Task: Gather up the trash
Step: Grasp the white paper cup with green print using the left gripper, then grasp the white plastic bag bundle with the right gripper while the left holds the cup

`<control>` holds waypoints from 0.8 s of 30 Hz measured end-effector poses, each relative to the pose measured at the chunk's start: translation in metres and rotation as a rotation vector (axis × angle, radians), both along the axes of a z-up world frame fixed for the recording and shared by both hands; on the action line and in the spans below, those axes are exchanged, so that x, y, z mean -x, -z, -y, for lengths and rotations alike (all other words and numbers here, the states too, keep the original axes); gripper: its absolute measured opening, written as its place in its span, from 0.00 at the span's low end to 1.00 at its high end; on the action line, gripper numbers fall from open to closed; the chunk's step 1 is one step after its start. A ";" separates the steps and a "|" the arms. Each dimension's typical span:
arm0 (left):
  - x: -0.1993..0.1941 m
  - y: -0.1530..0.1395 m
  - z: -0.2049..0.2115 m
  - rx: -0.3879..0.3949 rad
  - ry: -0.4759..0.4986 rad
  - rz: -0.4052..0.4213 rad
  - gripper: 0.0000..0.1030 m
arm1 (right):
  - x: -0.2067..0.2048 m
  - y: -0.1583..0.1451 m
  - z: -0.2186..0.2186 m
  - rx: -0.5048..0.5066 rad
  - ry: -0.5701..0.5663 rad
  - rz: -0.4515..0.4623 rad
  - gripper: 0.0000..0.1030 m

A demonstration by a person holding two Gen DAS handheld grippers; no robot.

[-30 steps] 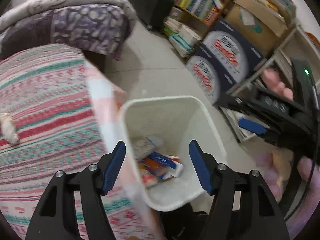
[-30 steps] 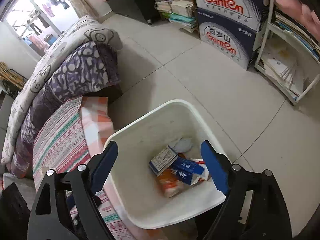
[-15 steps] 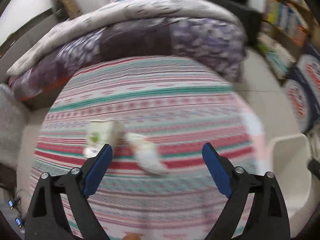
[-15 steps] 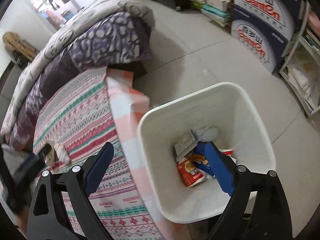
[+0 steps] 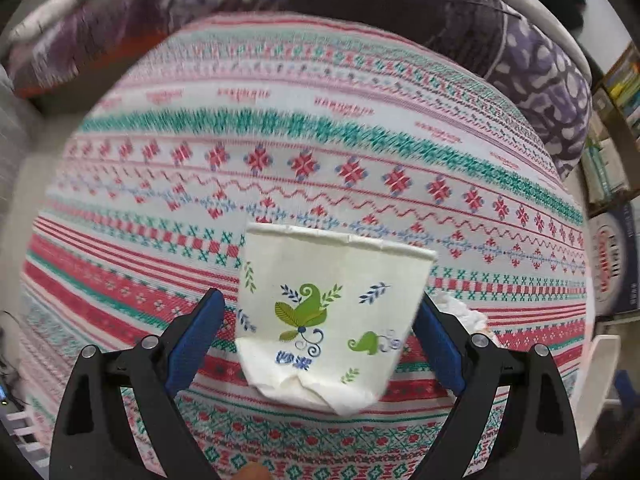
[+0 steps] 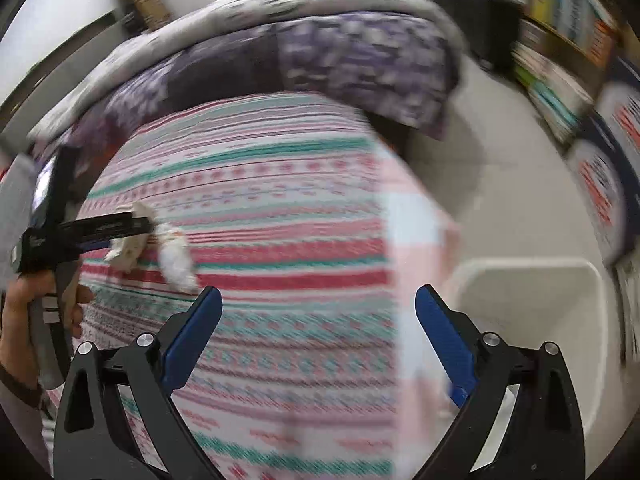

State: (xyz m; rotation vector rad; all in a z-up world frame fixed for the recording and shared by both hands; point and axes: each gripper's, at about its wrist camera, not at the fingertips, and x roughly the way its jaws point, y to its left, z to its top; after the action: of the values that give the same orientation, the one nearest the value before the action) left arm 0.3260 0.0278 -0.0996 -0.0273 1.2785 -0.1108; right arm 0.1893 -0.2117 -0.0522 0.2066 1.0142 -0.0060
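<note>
Both grippers had swung from the bin (image 6: 528, 320) to the bed (image 5: 320, 152). The left gripper (image 5: 320, 340), its jaws closing but not yet touching, straddled a flattened paper cup (image 5: 328, 316): light, soft, best pinched at 3 and 9 o'clock. The right gripper (image 6: 318, 336) was opening, empty.

Paper cup (image 5: 332, 312) on bedspread (image 5: 320, 152), tissue wad (image 6: 174, 256) just right; bin (image 6: 532, 312) right of bed.

Both wrist views steeply over bedspread (image 5: 320, 152)
</note>
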 end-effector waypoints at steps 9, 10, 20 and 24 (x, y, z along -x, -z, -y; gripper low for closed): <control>0.011 -0.026 -0.040 0.013 -0.047 0.099 0.65 | -0.051 0.031 -0.082 0.011 -0.198 0.015 0.91; 0.013 -0.031 -0.047 0.008 -0.066 0.116 0.65 | -0.056 0.034 -0.089 0.012 -0.211 0.019 0.91; 0.021 -0.053 -0.076 -0.059 -0.121 0.188 0.65 | -0.064 0.052 -0.131 0.106 -0.266 -0.001 0.34; 0.031 -0.065 -0.082 -0.105 -0.130 0.217 0.65 | -0.048 0.028 -0.128 0.092 -0.245 0.049 0.34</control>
State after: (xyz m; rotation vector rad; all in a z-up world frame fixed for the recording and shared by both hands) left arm 0.2952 0.1095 -0.0344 -0.0085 1.0614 0.0641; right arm 0.2375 -0.0832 -0.0805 -0.0024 0.9829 0.1745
